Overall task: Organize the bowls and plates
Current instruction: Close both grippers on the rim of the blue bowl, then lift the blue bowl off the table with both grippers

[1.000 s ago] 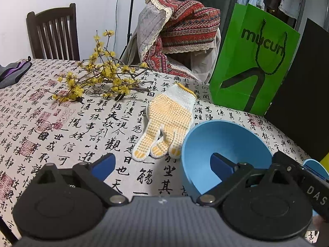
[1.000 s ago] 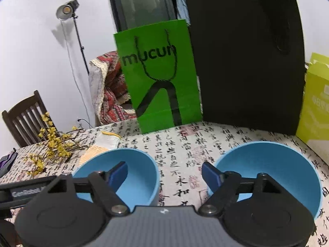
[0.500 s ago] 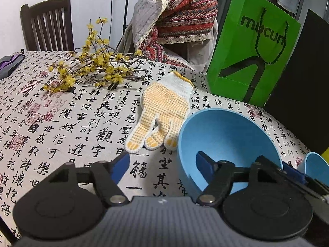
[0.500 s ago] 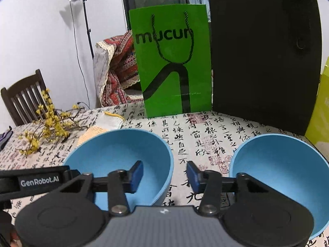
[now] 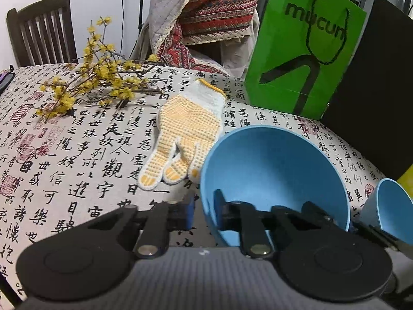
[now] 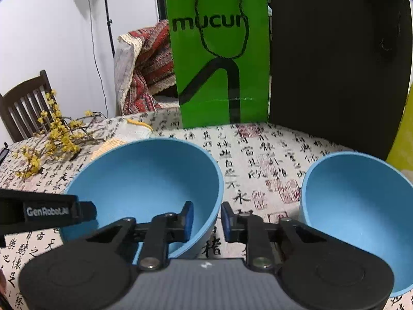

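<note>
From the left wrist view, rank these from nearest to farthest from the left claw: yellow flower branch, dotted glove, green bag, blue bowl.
1. Blue bowl: its rim sits between the left claw pads.
2. Dotted glove: just beyond, centre.
3. Yellow flower branch: far left.
4. Green bag: back right, standing.

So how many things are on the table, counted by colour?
Blue: 2, the left bowl and the right bowl
Green: 1, a bag
Black: 1, a bag
Yellow: 2, a flower branch and a dotted glove
Total: 6
A yellow-green thing at the right edge is cut off, not counted.
</note>
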The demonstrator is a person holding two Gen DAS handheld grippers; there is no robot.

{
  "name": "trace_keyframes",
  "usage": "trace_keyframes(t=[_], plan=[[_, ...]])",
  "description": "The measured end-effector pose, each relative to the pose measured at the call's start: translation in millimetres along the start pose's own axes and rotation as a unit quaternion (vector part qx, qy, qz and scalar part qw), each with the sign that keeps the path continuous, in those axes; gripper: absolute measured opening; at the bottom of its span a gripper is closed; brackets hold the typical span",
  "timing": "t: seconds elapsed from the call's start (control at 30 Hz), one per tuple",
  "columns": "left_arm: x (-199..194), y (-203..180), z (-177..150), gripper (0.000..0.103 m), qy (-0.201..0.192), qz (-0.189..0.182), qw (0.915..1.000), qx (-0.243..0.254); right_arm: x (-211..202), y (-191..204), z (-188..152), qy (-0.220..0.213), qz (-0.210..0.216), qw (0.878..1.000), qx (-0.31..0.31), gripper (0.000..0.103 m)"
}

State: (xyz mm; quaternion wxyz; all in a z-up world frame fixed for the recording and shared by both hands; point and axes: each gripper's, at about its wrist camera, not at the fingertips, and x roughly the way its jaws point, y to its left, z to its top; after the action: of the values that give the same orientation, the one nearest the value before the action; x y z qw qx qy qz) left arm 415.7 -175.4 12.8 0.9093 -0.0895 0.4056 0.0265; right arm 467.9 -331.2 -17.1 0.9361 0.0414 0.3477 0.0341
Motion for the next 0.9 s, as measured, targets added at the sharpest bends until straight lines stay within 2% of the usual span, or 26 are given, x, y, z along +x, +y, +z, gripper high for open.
trace_keyframes(t=[0.2, 0.9], plan=[[1, -4, 0, 0.010, -0.003, 0.009, 0.9999, 0.006, 1, -3, -1, 0.002, -0.002, 1.000, 0.013, 0.012], [-10, 3, 0, 0.010, -0.012, 0.010, 0.9999, 0.000, -3, 2, -1, 0.008, 0.003, 1.000, 0.023, 0.012]])
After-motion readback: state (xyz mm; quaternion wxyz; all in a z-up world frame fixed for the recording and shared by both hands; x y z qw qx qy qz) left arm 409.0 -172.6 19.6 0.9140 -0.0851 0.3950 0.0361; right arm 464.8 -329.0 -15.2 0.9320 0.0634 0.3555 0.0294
